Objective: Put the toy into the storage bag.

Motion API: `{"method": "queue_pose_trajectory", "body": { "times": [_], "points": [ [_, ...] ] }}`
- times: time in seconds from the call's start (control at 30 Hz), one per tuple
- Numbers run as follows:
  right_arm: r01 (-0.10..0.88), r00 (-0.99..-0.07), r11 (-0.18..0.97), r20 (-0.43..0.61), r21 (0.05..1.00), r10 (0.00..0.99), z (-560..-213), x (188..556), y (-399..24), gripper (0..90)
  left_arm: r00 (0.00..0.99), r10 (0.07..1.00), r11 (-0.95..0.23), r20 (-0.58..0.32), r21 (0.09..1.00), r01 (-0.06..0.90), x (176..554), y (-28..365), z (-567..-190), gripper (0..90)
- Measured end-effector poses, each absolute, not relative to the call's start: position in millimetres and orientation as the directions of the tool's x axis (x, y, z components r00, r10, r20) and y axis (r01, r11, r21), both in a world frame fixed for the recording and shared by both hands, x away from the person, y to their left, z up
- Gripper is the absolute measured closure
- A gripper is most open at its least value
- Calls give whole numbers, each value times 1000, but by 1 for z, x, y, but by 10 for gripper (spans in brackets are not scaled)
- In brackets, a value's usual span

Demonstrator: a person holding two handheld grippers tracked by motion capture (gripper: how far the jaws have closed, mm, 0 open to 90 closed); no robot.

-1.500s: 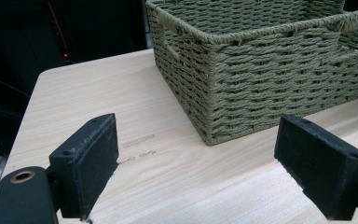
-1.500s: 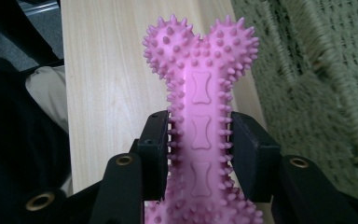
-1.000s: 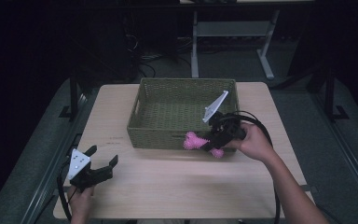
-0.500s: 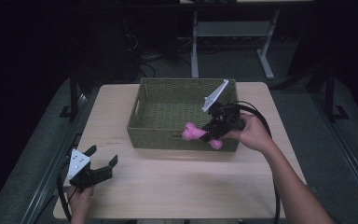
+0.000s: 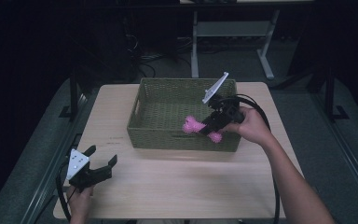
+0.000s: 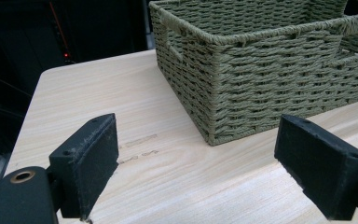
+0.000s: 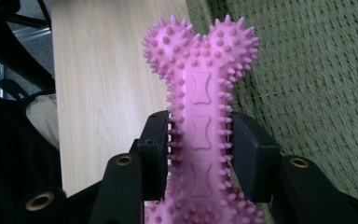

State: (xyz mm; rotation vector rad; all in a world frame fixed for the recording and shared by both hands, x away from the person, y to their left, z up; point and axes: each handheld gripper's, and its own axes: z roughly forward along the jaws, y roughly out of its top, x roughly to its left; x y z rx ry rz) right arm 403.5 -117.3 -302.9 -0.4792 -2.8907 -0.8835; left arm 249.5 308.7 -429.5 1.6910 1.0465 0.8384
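Pink spiked bone (image 5: 201,130) clamped mid-shaft in right gripper (image 5: 213,125), best carried fully past woven basket (image 5: 158,137) rim before lowering; left gripper (image 5: 100,169) idle, jaws apart.

Dim room, dark all round in the high view; only the table (image 5: 168,186) catches light from above. The high view is soft and grainy. The basket (image 6: 261,70) shows crisp weave up close, while the pink bone toy (image 7: 200,107) is sharp against blurred weave.
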Motion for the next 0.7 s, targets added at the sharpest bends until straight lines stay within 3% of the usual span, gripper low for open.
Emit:
{"method": "queue_pose_trajectory", "body": {
  "times": [0.7],
  "points": [
    [358,-934,775,185,521,307,-299,427,-120,582,399,915,-185,66,946,268,249,310,-430,130]
  ]
}}
